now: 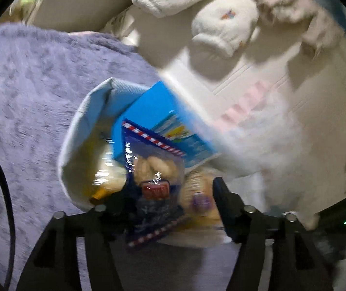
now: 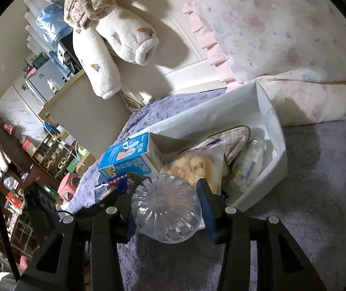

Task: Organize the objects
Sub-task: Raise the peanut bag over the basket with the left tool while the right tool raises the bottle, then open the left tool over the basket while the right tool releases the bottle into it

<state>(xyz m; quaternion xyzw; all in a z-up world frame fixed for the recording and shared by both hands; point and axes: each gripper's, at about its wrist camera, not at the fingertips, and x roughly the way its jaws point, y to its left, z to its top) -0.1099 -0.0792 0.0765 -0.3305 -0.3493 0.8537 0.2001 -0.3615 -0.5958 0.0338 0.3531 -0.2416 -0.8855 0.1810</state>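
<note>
The right gripper [image 2: 166, 208] clamped a clear plastic bottle [image 2: 165, 208] at the white box's [image 2: 273, 143] 7 o'clock corner, while the left gripper [image 1: 170, 198] pinched a blue snack bag [image 1: 153, 177] over a blue carton [image 1: 163, 121] at 12 o'clock.

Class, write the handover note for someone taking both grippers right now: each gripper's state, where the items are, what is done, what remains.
Left gripper: shut on the blue snack packet, held over the white bin.
Right gripper: shut on the clear plastic bottle, at the bin's near edge.
Already in the bin: blue carton, bagged bun, checked cloth, small bottle.
Left: release packet and bottle into the bin.
</note>
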